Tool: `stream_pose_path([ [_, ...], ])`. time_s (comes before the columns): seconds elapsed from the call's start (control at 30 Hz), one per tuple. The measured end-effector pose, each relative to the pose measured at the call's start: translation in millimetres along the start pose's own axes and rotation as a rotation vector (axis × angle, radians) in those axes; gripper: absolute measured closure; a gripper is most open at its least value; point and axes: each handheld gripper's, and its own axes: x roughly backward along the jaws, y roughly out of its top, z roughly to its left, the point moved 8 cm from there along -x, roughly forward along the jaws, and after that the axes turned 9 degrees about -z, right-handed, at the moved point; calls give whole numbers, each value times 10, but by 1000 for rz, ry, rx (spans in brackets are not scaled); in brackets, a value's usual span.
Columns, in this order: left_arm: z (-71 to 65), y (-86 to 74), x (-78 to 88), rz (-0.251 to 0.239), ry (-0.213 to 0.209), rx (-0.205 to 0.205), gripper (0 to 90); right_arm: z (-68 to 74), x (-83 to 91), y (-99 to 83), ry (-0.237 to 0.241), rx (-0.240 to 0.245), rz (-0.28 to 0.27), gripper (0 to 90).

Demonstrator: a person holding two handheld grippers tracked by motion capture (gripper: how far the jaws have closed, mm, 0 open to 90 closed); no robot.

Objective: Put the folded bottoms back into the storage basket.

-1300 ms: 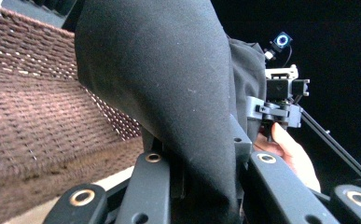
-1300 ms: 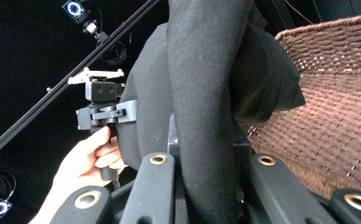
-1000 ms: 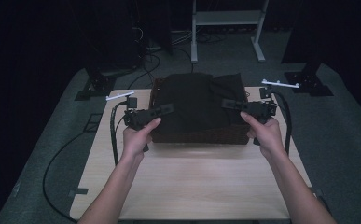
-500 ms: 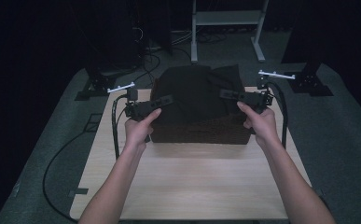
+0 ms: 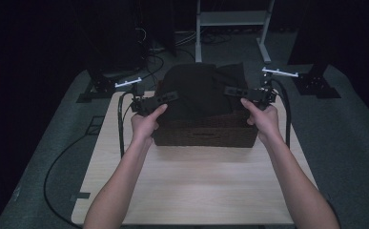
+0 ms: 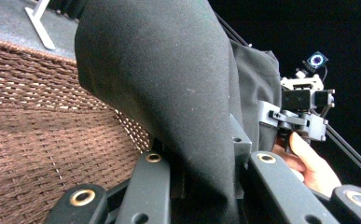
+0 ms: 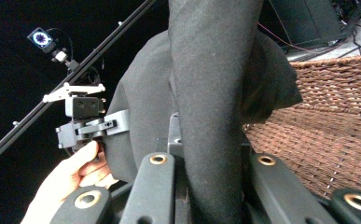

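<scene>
While both hand-held grippers are clamping the black cloth (image 5: 199, 90), it is hanging bunched over the wicker basket (image 5: 205, 134) at the desk's (image 5: 191, 191) far side. Left hand-held gripper (image 5: 170, 97) is pinching its left edge, right hand-held gripper (image 5: 230, 90) its right. Looks like a lift-out or a lowering; next move needs even, level travel. Basket rim could be snagging the hem; tripods (image 5: 311, 81) are flanking.

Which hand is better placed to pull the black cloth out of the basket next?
Neither clearly. The left gripper and right gripper are both shut on the black cloth, one at each side above the basket. Lifting with both together looks best.
</scene>
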Motion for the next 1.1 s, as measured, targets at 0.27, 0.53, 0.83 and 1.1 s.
stream_pose_path([
  [0.27, 174, -14, -120, 8, 39, 18, 761, -145, -81, 13, -33, -9, 15, 777],
  [0.53, 312, -7, -215, 12, 68, 29, 761, -293, -165, 17, -58, -24, 22, 777],
  [0.83, 451, -21, -274, 12, 89, 50, 763, -394, -259, 17, -83, -24, 34, 777],
  [1.1, 602, -38, -334, 25, 117, 68, 763, -522, -351, -20, -105, -46, 46, 777],
])
